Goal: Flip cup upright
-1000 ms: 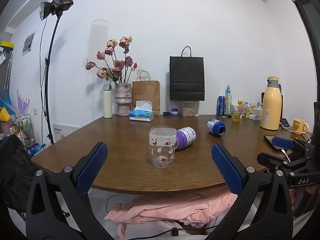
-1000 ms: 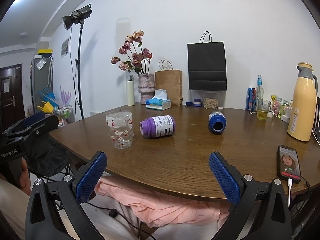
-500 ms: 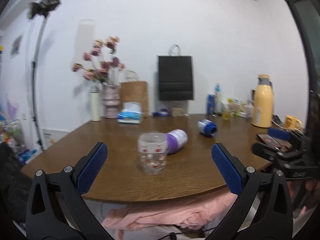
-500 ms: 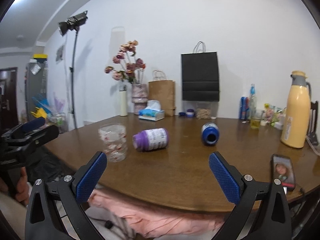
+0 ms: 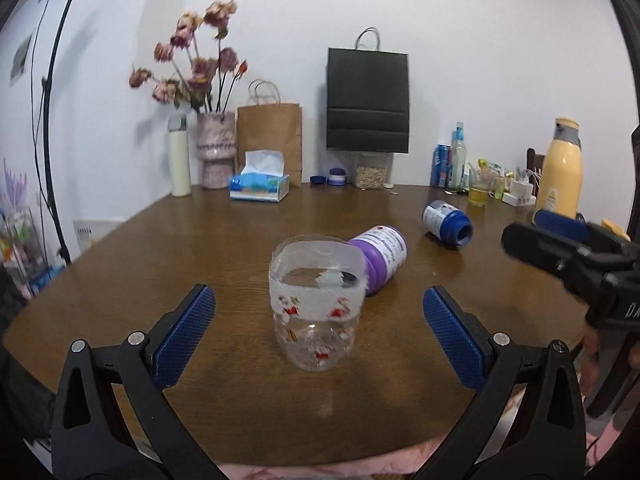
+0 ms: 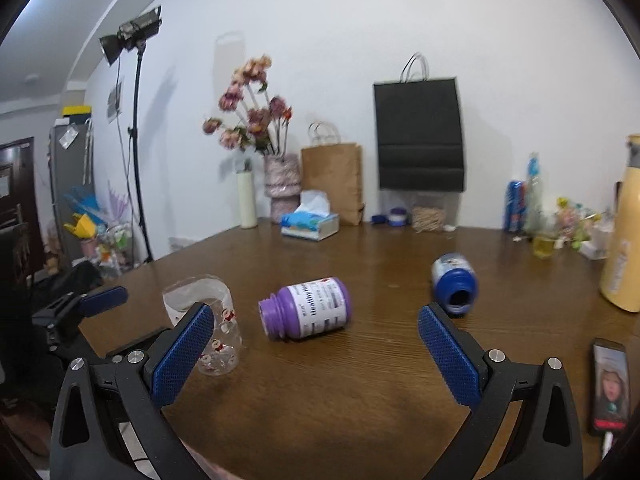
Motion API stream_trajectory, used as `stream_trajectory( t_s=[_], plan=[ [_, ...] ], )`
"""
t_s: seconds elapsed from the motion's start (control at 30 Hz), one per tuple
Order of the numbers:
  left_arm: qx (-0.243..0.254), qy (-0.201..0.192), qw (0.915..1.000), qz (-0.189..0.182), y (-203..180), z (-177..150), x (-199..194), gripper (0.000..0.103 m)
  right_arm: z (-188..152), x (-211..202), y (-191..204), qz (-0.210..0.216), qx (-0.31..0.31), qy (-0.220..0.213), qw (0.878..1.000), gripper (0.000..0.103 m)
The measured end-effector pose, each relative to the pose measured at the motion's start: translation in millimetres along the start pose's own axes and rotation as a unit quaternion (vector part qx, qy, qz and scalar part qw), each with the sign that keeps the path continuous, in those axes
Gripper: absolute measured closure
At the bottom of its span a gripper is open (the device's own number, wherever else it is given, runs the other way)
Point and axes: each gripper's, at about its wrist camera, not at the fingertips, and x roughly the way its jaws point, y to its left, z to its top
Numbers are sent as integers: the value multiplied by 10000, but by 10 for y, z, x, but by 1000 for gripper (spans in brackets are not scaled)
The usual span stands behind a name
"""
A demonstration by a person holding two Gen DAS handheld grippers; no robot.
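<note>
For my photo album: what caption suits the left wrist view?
Open left hand-held gripper facing a clear plastic cup on a wooden table.

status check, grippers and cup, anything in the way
Left gripper open, lined up on the clear cup, not touching. Right gripper open, empty. Purple bottle lies on its side right behind the cup.

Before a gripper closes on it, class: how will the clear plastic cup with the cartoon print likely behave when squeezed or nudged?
The clear plastic cup looks thin-walled and empty, so probably light and apt to flex if squeezed. Its uneven rim suggests soft plastic. Standing alone on the smooth table, it would likely slide or tip when nudged.
</note>
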Motion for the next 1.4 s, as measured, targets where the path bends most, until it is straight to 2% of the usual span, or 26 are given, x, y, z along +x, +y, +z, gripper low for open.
stream_trajectory(
  t_s=[0.13,0.27,0.4,0.47,0.53,0.57,0.6,0.63,0.7,0.73,0.8,0.9,0.93,0.97,1.03,1.07,1.1,1.13,1.2,1.23,1.27,1.4],
  plan=[
    [-15,-52,10000,55,26,91,98,0,70,305,-23,73,-7,249,9997,0],
    [143,75,9999,-61,29,333,236,0,187,525,-172,392,361,398,9978,0],
    [286,388,9966,-664,-27,711,370,0,324,584,-301,141,293,291,9990,0],
    [515,639,9901,-1143,-112,893,502,0,389,566,-371,-15,214,210,9995,0],
    [795,1205,9767,-1586,-208,1020,746,0,433,527,-459,-142,187,157,9996,0],
    [896,1475,9709,-1662,-235,1057,864,0,457,513,-519,-226,175,156,9995,0],
    [1111,1908,9600,-1724,-278,1104,1048,0,479,513,-581,-299,170,193,9992,0],
    [1284,2171,9516,-1757,-311,1134,1175,0,493,510,-642,-377,164,261,9988,0],
    [1731,2667,9287,-1909,-410,1163,1448,0,501,488,-770,-428,174,386,9982,0],
    [2026,2939,9128,-1984,-482,1141,1605,0,499,483,-806,-430,182,414,9981,0],
    [2427,3334,8893,-1977,-596,1062,1877,0,484,500,-876,-425,208,514,9976,0],
    [2639,3954,8530,-2154,-744,886,2264,0,429,564,-909,-378,280,635,9969,0],
    [2670,4126,8436,-2163,-767,840,2352,5,404,580,-910,-374,315,662,9966,0],
    [2694,4291,8351,-2141,-774,822,2446,18,373,600,-914,-365,379,704,9961,0],
    [2675,4456,8279,-2106,-744,828,2590,27,328,634,-911,-289,460,772,9955,0],
    [2683,4562,8224,-2087,-736,822,2642,29,302,653,-903,-272,463,805,9953,0],
    [2698,4580,8215,-2063,-709,835,2678,29,282,672,-892,-269,438,829,9952,0],
    [2678,4528,8259,-2030,-676,846,2711,29,266,693,-886,-256,412,844,9952,0],
    [2631,4536,8278,-1993,-638,818,2788,30,234,777,-877,-220,409,919,9947,0],
    [2653,4525,8291,-1936,-625,779,2812,35,219,816,-877,-179,445,951,9943,0],
    [2724,4531,8281,-1866,-620,737,2827,40,209,861,-874,-129,497,981,9938,0],
    [2797,4533,8248,-1899,-624,730,2844,40,224,990,-844,-30,506,1028,9934,0]
  ],
)
